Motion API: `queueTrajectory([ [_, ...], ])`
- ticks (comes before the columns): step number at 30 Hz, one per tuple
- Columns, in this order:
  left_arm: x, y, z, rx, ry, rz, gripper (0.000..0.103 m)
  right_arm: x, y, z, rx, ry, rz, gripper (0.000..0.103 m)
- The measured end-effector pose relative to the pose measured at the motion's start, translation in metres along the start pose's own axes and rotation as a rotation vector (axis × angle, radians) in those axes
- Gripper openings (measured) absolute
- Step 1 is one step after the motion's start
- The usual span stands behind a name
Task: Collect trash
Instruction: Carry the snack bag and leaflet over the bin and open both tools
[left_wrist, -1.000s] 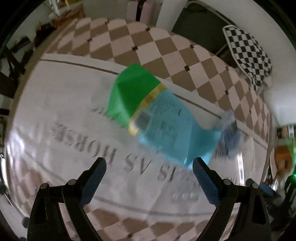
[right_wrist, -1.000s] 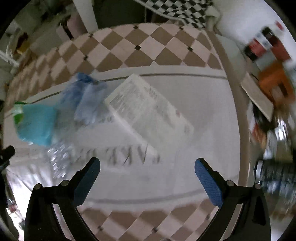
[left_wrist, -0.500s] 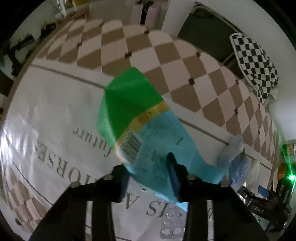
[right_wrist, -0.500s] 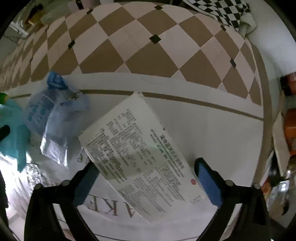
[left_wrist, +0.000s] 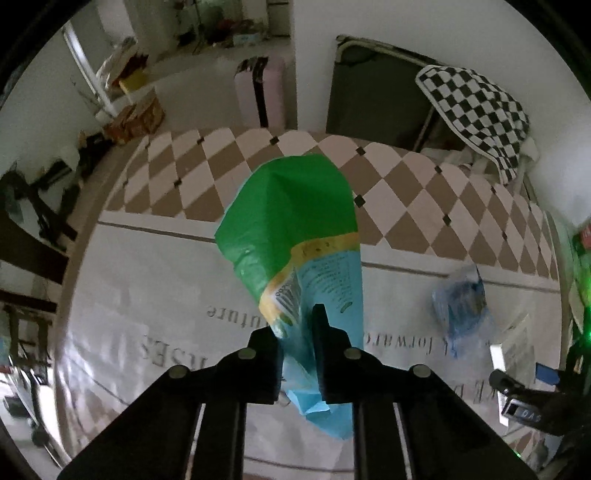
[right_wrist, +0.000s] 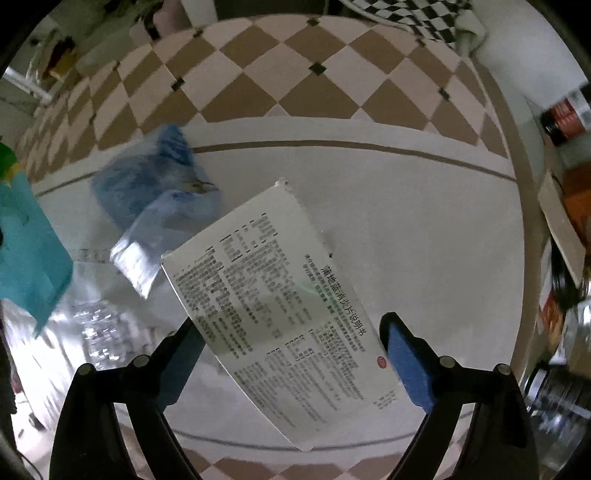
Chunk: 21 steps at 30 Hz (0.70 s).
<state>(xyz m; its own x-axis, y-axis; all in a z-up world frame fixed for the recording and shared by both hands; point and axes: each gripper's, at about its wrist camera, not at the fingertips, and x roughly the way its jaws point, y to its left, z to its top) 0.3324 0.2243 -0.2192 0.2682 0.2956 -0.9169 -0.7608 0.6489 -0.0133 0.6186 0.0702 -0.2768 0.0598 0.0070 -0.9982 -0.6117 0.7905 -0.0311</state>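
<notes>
Table (right_wrist: 406, 192) with trash, mid-pickup.
Left claw (left_wrist: 298, 354) pinches wrapper (left_wrist: 295, 236); right claw (right_wrist: 291, 347), wide and closing, straddles leaflet (right_wrist: 273, 295) lying diagonally.

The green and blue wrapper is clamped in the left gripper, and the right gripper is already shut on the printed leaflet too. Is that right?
Not quite. The left gripper does clamp the green and blue wrapper, but the right gripper is not shut on the printed leaflet. The right wrist view shows its jaws closing, still wide, with the leaflet lying on the table between them, ungripped.
</notes>
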Motion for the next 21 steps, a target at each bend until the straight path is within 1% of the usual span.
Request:
queueTrajectory([
  [6,-0.03,0.005,-0.024,0.083,-0.031,0.011,0.009,-0.025,-0.005,-0.034,0.061,-0.049,0.067,0.093],
  [10,-0.059,0.023,-0.056,0.119,-0.051,0.012,0.009,-0.044,0.005,-0.065,0.084,-0.076,0.119,0.093],
  [14,-0.088,0.048,-0.095,0.123,-0.063,-0.003,0.009,-0.058,0.025,-0.107,0.08,-0.096,0.163,0.092],
  [17,-0.112,0.073,-0.13,0.128,-0.076,-0.017,0.009,-0.068,0.068,-0.155,0.072,-0.108,0.194,0.092],
  [18,-0.122,0.084,-0.146,0.134,-0.079,-0.027,0.009,-0.073,0.069,-0.171,0.071,-0.112,0.201,0.092],
  [19,-0.128,0.093,-0.158,0.138,-0.084,-0.032,0.009,-0.074,0.078,-0.184,0.069,-0.118,0.208,0.092],
  [20,-0.135,0.101,-0.17,0.143,-0.088,-0.038,0.009,-0.082,0.104,-0.201,0.064,-0.123,0.211,0.092],
  [21,-0.141,0.111,-0.183,0.149,-0.09,-0.043,0.009,-0.083,0.117,-0.218,0.061,-0.127,0.213,0.092],
])
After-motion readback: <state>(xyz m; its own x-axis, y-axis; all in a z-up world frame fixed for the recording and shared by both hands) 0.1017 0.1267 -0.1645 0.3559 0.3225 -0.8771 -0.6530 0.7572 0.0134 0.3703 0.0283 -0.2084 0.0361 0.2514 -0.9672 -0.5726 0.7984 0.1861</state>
